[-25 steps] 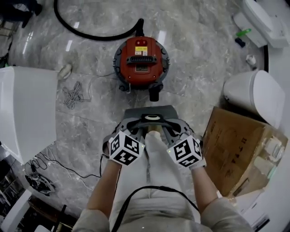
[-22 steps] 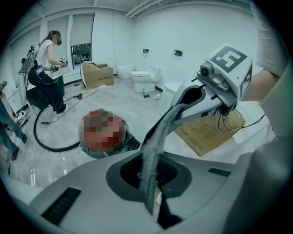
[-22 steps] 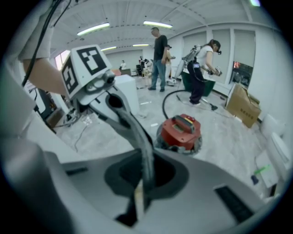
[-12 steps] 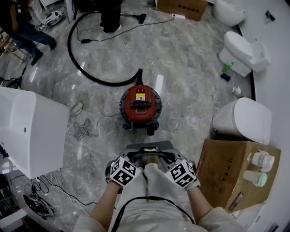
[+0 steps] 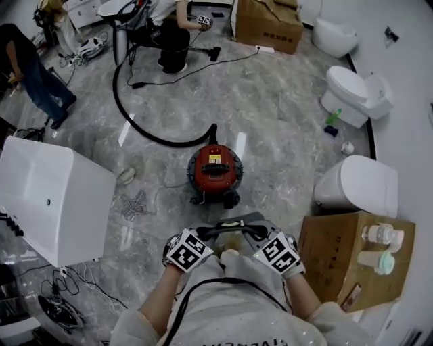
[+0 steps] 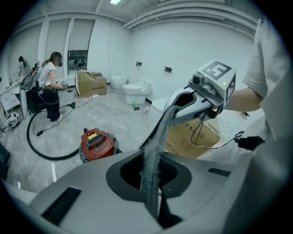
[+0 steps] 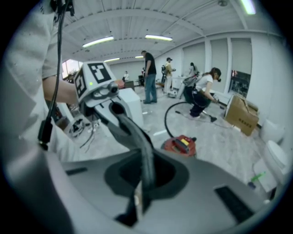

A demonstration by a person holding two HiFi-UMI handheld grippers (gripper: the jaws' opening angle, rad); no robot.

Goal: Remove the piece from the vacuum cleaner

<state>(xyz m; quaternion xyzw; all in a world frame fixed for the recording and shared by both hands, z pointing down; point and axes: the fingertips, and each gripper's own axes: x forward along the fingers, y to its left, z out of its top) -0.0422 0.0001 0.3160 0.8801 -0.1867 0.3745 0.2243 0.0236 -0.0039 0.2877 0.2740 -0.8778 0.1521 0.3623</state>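
L gripper [image 5: 202, 236] and R gripper [image 5: 261, 236] both clamped on dark handle [image 5: 230, 228] of grey piece [image 5: 238, 218], held clear of red vacuum cleaner [image 5: 215, 169], on its near side. Gripper views show the clamped jaws; head view does not.

In the head view the near part of the grey piece [image 5: 237, 219] was hidden behind the left gripper [image 5: 201, 234], the right gripper [image 5: 261, 233] and the person's legs [image 5: 233, 270]; both sets of jaws were out of sight there. The print on the red vacuum cleaner [image 5: 215, 167] was too small to read. The white cabinet [image 5: 54, 196] ran off the left edge, and a far person [image 5: 177, 10] off the top.
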